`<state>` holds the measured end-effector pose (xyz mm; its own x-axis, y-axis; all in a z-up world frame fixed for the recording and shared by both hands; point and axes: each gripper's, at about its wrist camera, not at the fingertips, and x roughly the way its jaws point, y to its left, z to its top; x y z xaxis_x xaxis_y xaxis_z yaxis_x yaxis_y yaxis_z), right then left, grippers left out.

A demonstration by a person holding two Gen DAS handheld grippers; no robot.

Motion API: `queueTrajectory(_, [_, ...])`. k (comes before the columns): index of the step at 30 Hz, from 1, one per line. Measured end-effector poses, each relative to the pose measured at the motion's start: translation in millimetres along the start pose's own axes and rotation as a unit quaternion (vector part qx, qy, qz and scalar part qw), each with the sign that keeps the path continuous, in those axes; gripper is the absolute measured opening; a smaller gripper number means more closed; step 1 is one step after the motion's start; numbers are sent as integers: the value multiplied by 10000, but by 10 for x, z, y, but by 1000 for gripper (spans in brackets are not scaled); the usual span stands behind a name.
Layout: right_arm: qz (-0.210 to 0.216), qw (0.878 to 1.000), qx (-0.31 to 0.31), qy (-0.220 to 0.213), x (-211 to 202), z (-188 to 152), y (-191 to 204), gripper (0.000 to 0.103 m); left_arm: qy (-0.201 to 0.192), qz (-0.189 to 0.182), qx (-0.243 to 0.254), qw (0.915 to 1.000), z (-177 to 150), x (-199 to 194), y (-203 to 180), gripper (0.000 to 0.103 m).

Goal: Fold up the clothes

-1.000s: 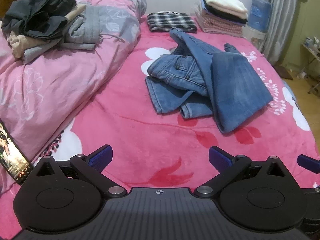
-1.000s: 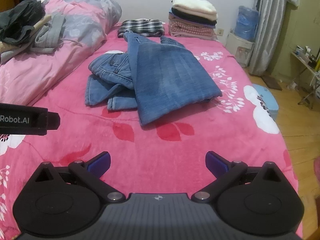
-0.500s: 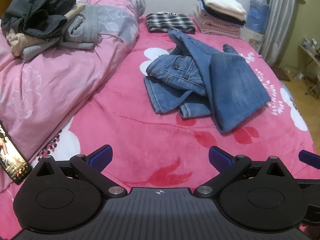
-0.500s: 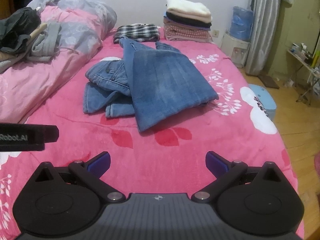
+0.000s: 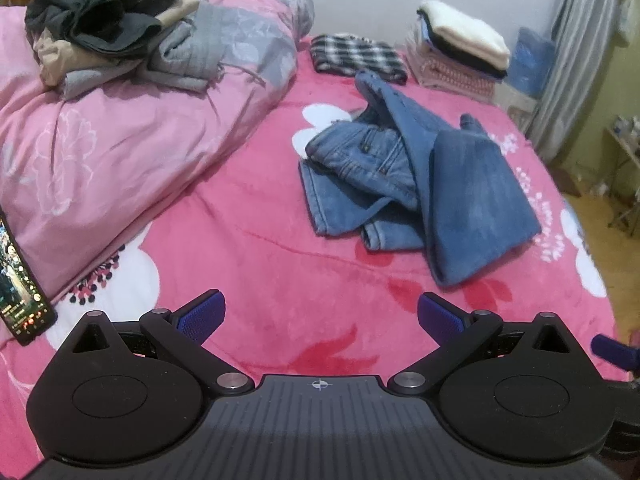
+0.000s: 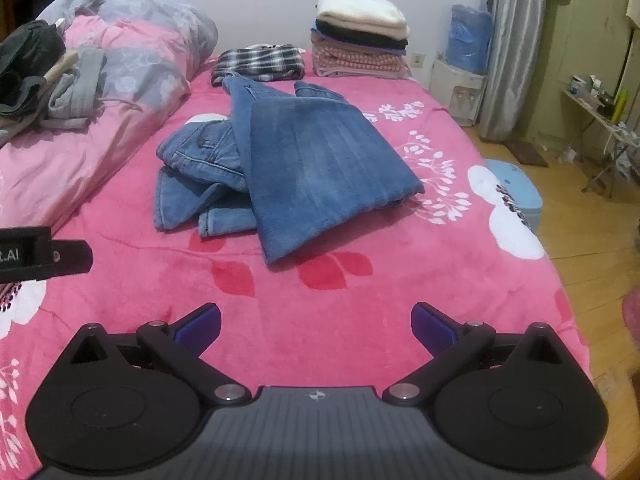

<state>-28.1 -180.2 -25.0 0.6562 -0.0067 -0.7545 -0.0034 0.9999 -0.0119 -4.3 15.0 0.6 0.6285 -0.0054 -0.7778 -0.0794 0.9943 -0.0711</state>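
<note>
A pair of blue jeans [image 6: 304,168] lies bunched in the middle of the pink blanket [image 6: 360,320], 1 leg folded over the crumpled waist. Both grippers hover above the near edge of the bed, well apart from the jeans. The left gripper [image 5: 319,316] has its jaws spread wide and holds nothing; the right gripper [image 6: 316,322] is likewise spread and empty. At the far end sit a checked garment [image 6: 260,62] and a stack of folded clothes [image 6: 360,36]. Loose clothes [image 5: 116,28] are heaped on the pink quilt [image 5: 100,148] at left, with a phone [image 5: 22,292] leaning at its foot.
</note>
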Motion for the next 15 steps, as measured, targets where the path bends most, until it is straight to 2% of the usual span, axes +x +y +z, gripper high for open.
queueTrajectory(5, [-62, 10000, 15, -23, -6, -6, -11, 103, 19, 248, 75, 9997, -21, 31, 0, 103])
queueTrajectory(15, [-45, 10000, -51, -65, -16, 5, -12, 103, -156, 336, 480, 9982, -57, 7, -98, 103])
